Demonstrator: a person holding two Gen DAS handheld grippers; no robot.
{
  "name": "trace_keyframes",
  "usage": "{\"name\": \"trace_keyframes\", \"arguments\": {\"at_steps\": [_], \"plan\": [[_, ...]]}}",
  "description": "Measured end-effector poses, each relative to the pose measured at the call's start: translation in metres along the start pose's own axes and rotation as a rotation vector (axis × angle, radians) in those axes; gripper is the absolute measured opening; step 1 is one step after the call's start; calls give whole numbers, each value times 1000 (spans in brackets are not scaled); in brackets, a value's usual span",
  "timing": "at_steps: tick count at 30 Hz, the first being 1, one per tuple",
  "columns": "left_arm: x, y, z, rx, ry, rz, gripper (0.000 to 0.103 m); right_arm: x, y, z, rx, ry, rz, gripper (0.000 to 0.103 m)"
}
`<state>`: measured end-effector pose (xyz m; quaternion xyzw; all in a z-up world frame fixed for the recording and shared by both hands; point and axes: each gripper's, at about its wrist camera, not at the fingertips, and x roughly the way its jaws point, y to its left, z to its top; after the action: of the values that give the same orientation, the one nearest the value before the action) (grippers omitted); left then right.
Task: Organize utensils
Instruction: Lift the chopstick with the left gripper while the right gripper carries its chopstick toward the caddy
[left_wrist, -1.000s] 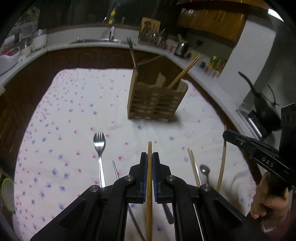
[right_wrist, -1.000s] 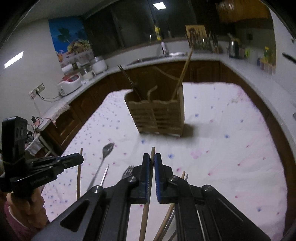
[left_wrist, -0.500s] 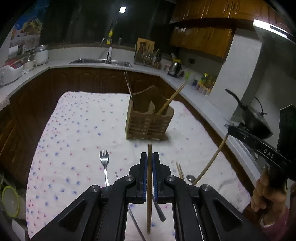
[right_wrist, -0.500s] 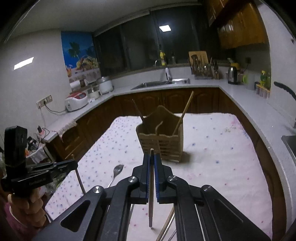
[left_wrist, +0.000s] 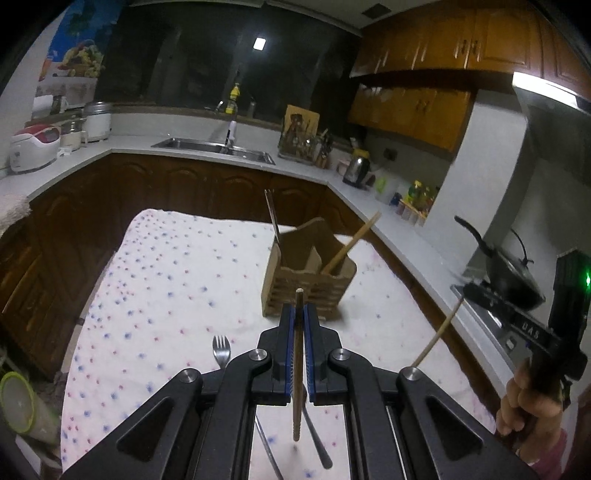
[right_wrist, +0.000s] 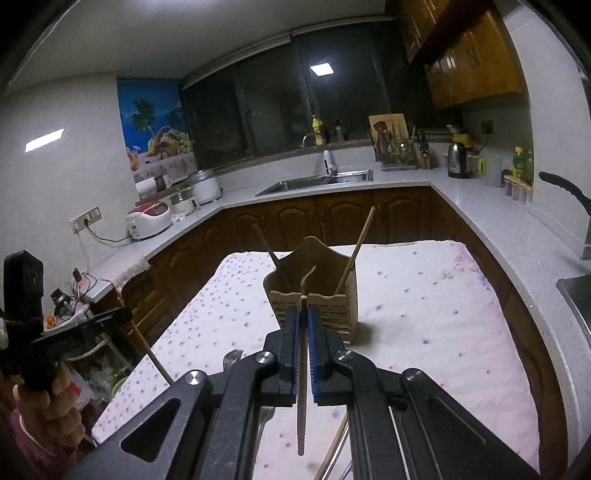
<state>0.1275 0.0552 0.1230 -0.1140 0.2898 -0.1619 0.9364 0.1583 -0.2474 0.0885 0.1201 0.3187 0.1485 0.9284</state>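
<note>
Dim kitchen at night, worktop (left_wrist: 177, 266) w/ dotted cloth. Left gripper (left_wrist: 298, 332) has its fingers pinching one wooden chopstick (left_wrist: 297, 369), held off the cloth; right gripper (right_wrist: 303, 332) likewise pinches a second chopstick (right_wrist: 302, 373). Wooden utensil holder (right_wrist: 317, 295) stands ahead, w/ a chopstick already in. Fork (left_wrist: 221, 349) lies on the cloth nr the left gripper.

Both views are dim and grainy, with a cool cast. Light comes from 1 square ceiling panel (right_wrist: 322, 69) far ahead of the fingers, mirrored in the dark window (left_wrist: 259, 43), and a bright strip under the hood (left_wrist: 546, 85) glares ahead and right of the left fingers. The holder (right_wrist: 314, 295) throws a soft shadow on the cloth (right_wrist: 424, 314) to its right. Fisheye bending curves the counters, corners go black, and the right gripper (left_wrist: 480, 293) blurs at its tip.
</note>
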Motion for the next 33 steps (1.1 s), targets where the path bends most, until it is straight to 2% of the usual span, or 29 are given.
{"name": "trace_keyframes", "arguments": {"at_steps": [6,14,23,33], "plan": [[2,8,12,-31,-50,-4,3,3,-5,6,16,-15,1,4],[10,19,30,-58,-119,-8,3,9,-13,31,21,-65,-5,4],[32,25,56,-54,-198,-7,3,19,-29,78,44,-160,-11,4],[81,35,85,-59,-271,-19,3,43,-41,134,64,-263,-15,4]]}}
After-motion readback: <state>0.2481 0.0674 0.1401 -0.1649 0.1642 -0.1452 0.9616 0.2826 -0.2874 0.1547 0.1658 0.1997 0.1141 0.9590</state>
